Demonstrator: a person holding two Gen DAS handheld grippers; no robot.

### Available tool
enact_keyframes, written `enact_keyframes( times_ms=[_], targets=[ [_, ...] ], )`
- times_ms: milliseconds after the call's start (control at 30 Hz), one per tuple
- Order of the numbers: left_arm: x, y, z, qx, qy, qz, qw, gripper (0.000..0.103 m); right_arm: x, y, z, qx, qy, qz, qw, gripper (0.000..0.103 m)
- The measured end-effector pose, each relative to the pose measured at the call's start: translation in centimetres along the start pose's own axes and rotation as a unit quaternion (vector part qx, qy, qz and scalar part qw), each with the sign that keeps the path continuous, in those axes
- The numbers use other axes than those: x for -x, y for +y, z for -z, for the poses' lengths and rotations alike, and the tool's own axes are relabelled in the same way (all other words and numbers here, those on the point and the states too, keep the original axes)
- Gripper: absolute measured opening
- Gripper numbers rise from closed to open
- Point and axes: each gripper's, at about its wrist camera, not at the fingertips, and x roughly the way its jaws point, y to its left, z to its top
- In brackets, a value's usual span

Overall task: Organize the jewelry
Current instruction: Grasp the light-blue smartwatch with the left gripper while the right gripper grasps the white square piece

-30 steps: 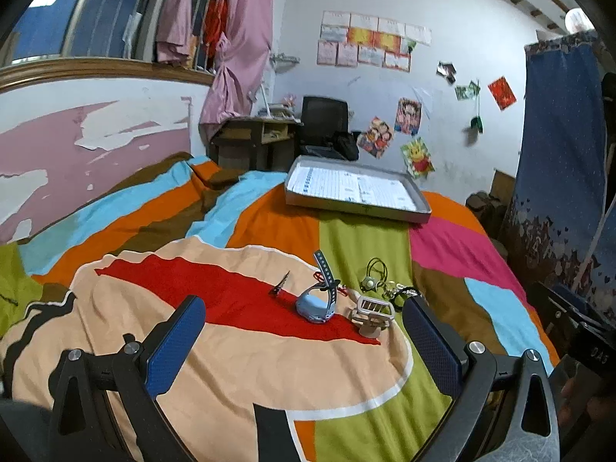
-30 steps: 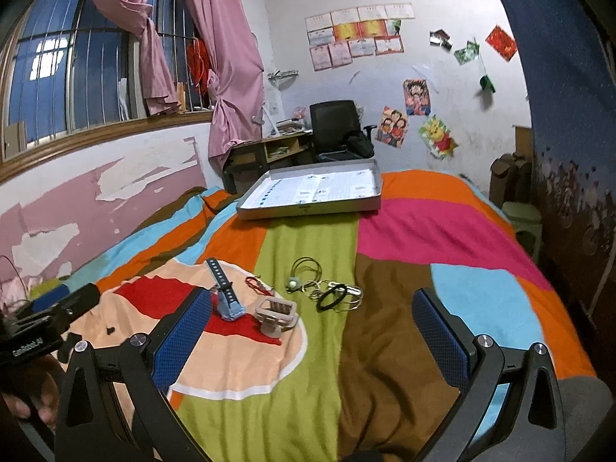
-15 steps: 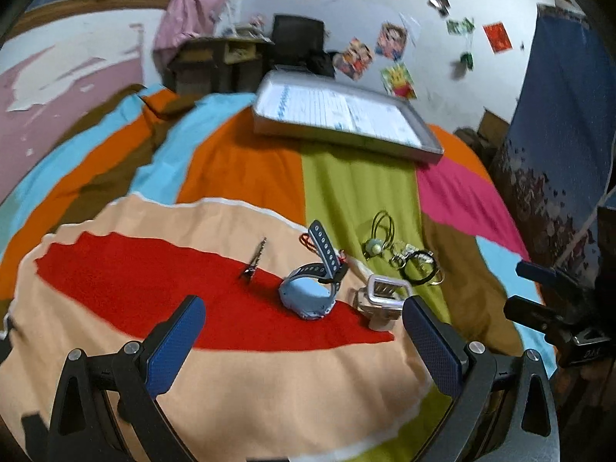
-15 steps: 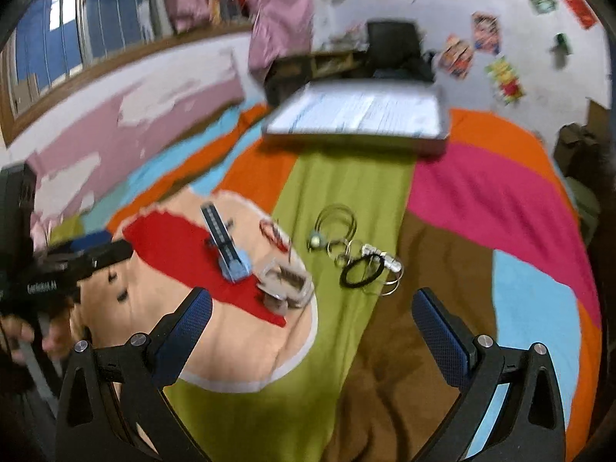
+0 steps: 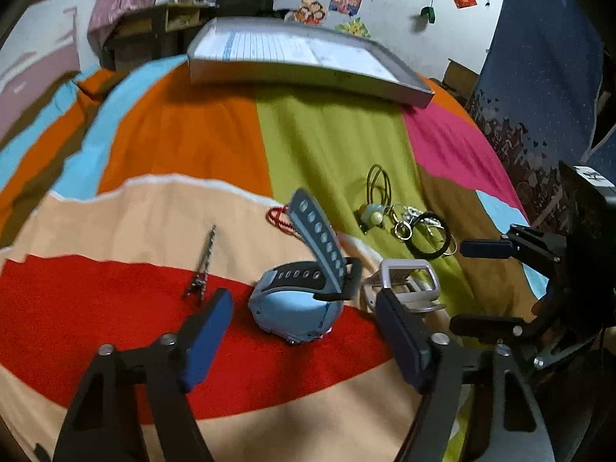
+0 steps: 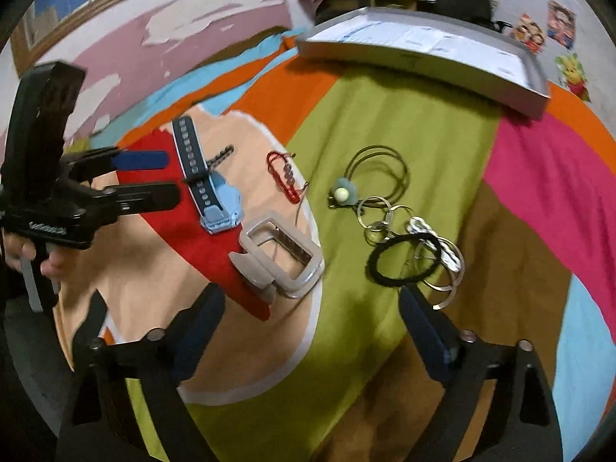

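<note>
Across the bed (image 5: 173,146), both tools are narrowing, empty: left tool (image 5: 304,331) nearing the blue watch (image 5: 296,304), right tool (image 6: 312,327) needing alignment.

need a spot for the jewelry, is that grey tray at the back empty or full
Empty of jewelry: the grey tray shows only a printed paper lining, and the blue watch and black hair tie lie on the blanket.

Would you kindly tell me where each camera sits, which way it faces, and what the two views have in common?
Left wrist: on the left gripper, angled down at the blue watch; the right gripper shows at right.
Right wrist: on the right gripper, angled down at the black hair tie; the left gripper and a hand show at left.
Shared: watch, beige clip, tray.
</note>
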Motion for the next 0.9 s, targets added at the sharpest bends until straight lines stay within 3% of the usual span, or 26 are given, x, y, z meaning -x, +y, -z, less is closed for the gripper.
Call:
enact_keyframes(
  times_ms=[233, 367, 433, 633, 700, 900],
  targets=[
    [-1.6, 1.5, -0.9, 0.025, 0.006, 0.035, 0.9991, 0.049, -2.3, 1.0, -1.4, 0.036, 0.002, -0.028, 0.999, 0.084],
    [-1.7, 2.0, -0.9, 0.034, 0.007, 0.038, 0.9987, 0.042, -3.2, 1.5, -2.1, 0.052, -0.002, -0.034, 0.998, 0.084],
    [-1.8, 2.3, -1.0, 0.043, 0.009, 0.037, 0.9983, 0.039, -3.7, 1.6, -2.4, 0.055, 0.003, -0.036, 0.998, 0.076],
    [-1.9, 2.6, -0.9, 0.043, 0.01, 0.029, 0.9986, 0.032, -4.8, 2.0, -2.8, 0.055, 0.016, -0.035, 0.998, 0.064],
    [-1.8, 2.5, -0.9, 0.041, 0.011, 0.023, 0.9988, 0.031, -5.0, 2.1, -2.9, 0.052, 0.019, -0.033, 0.998, 0.054],
    [-1.1, 2.6, -0.8, 0.056, 0.003, 0.02, 0.9982, 0.029, -5.2, 2.2, -2.4, 0.043, 0.014, -0.029, 0.999, 0.053]
  ],
)
